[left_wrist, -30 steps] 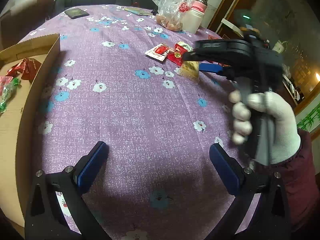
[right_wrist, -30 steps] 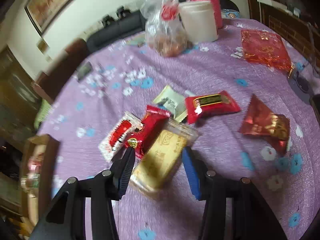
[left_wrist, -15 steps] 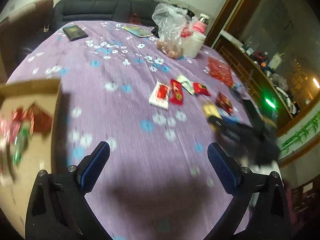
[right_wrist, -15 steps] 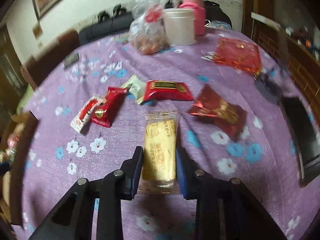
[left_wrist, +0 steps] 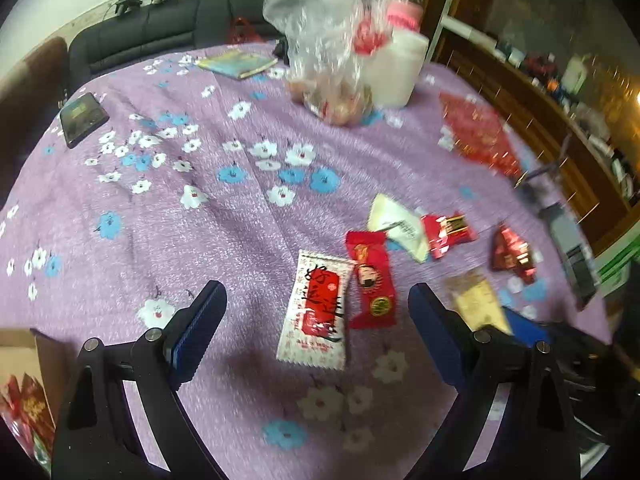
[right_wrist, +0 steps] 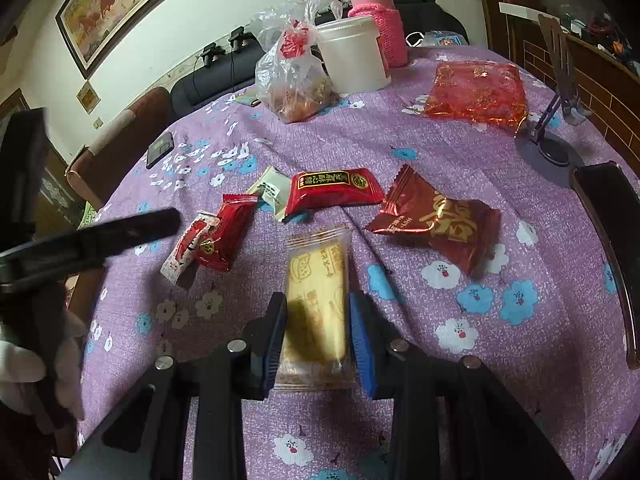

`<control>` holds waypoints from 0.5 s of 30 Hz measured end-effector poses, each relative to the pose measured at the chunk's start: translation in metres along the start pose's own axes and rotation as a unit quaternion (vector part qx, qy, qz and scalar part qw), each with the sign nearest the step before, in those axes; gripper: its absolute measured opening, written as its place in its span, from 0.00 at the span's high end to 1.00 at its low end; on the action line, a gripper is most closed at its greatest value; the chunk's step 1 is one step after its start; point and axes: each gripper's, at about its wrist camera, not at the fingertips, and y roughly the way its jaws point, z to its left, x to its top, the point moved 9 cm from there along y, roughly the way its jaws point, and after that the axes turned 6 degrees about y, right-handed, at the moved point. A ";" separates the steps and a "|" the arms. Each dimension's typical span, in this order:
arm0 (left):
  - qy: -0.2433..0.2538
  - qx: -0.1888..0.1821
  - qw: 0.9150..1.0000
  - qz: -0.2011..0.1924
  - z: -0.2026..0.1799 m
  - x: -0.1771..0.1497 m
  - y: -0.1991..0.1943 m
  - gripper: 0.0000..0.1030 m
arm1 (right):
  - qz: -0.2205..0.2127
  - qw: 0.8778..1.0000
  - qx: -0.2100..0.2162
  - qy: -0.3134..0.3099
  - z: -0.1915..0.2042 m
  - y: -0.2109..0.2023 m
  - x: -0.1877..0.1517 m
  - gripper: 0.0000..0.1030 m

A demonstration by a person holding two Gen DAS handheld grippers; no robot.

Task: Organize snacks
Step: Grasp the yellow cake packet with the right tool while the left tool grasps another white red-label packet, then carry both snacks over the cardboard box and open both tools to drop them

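My right gripper [right_wrist: 318,316] is shut on a yellow biscuit packet [right_wrist: 316,304], held just above the purple flowered tablecloth [right_wrist: 400,140]. That packet also shows in the left wrist view [left_wrist: 476,300]. My left gripper [left_wrist: 316,316] is open and empty, with a white-and-red snack packet [left_wrist: 318,308] between its fingers and a red packet [left_wrist: 372,280] beside it. Past these lie a pale packet [left_wrist: 394,220], a red bar [right_wrist: 332,190] and a dark red foil packet [right_wrist: 436,220]. The left gripper's arm [right_wrist: 80,240] shows at the left of the right wrist view.
A cardboard box corner [left_wrist: 24,380] with red snacks sits at lower left. A plastic bag [right_wrist: 296,80], white tub [right_wrist: 352,54] and pink flask [right_wrist: 380,12] stand at the back. A red foil bag [right_wrist: 476,96], phone stand [right_wrist: 556,120] and phone [left_wrist: 82,118] also rest on the table.
My left gripper has swung away from the box towards the snack pile, now framing the white-and-red packet. My right gripper has pulled the yellow packet back from the pile.
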 end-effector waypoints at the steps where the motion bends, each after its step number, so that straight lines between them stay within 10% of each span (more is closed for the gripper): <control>1: 0.005 0.006 1.000 0.003 0.001 -0.002 0.005 0.10 | 0.000 1.000 -0.001 -0.001 0.000 0.000 0.000 0.66; 5: 0.039 0.033 0.999 0.009 0.001 -0.010 0.018 0.14 | -0.001 1.000 -0.006 -0.005 0.001 0.001 0.001 0.66; 9: 0.067 0.025 0.997 0.003 -0.004 -0.017 0.022 0.48 | -0.007 1.000 -0.011 -0.010 0.002 0.002 0.001 0.65; 15: 0.064 0.037 0.997 -0.006 -0.008 -0.011 0.027 0.49 | -0.011 0.999 -0.024 -0.040 0.010 0.004 -0.001 0.59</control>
